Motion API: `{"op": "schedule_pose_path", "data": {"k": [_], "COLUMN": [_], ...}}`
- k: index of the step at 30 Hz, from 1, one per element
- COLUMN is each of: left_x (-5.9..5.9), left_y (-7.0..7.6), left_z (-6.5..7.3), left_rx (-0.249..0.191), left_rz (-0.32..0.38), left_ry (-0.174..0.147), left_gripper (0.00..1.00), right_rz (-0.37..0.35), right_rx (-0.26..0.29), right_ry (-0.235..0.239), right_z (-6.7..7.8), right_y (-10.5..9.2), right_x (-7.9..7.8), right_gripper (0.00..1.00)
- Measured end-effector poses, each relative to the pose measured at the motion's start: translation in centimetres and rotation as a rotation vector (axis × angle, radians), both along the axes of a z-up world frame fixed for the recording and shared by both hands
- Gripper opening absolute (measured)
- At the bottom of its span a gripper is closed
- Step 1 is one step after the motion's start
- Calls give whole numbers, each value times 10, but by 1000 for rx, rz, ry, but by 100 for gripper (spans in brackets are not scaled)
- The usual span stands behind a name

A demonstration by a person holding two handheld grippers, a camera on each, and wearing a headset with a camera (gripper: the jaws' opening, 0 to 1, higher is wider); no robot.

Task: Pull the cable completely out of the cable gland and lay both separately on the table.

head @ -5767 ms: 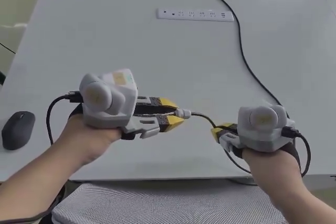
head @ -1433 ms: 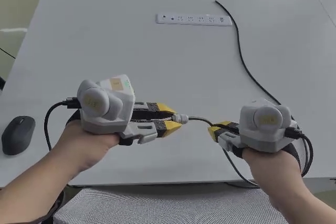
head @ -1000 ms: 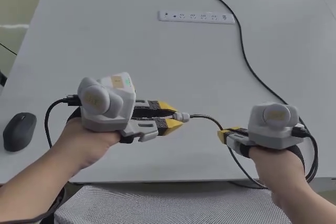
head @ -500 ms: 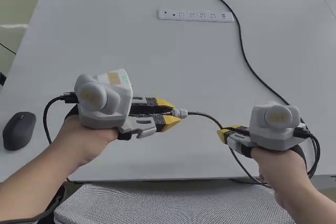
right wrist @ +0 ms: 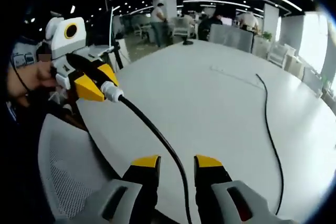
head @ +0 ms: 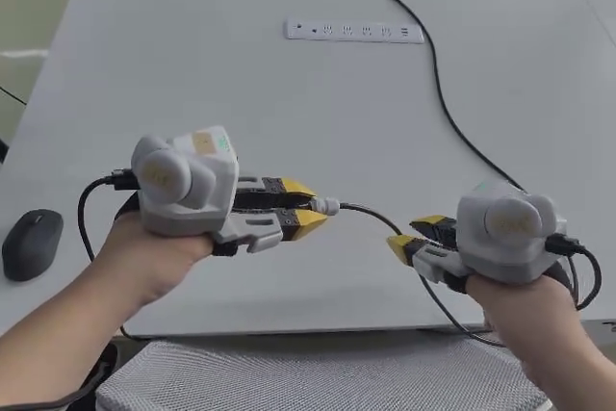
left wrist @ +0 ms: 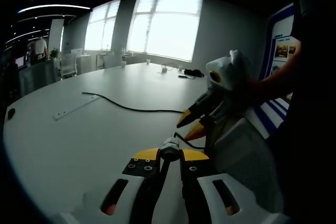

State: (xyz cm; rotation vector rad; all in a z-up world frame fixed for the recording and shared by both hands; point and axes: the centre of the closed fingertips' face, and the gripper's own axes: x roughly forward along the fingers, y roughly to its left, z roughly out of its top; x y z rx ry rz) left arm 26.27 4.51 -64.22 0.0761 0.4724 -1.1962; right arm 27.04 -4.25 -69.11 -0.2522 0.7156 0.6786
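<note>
My left gripper point(head: 310, 215) is shut on the small white cable gland point(head: 326, 206), holding it above the table's near edge. In the left gripper view the gland point(left wrist: 169, 149) sits pinched between the yellow tips. A thin black cable point(head: 371, 214) runs out of the gland to the right and passes between the jaws of my right gripper point(head: 412, 236). In the right gripper view the right gripper point(right wrist: 177, 162) stands open, and the cable point(right wrist: 152, 129) runs through the gap without being pinched. The gland point(right wrist: 112, 93) shows there at the far end.
A white power strip point(head: 354, 32) lies at the back of the grey table point(head: 241, 113), with a black cord point(head: 452, 117) trailing from it toward the front right. A dark mouse point(head: 31, 243) sits at the left edge. A grey mesh chair point(head: 308, 377) is below the table's edge.
The right gripper has gone from shut on the cable to open, and has slid a little left along it. The left gripper still holds the gland in about the same place.
</note>
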Motion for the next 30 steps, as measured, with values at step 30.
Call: {"op": "schedule_pose_path", "data": {"k": [30], "left_x": [2], "left_y": [-2], "left_z": [0], "left_rx": [3], "left_rz": [0], "left_ry": [4], "left_gripper": [15], "right_rz": [484], "right_rx": [-246], "right_ry": [-250], "right_z": [31], "right_y": [77], "right_x": [0], "right_gripper": [3]}}
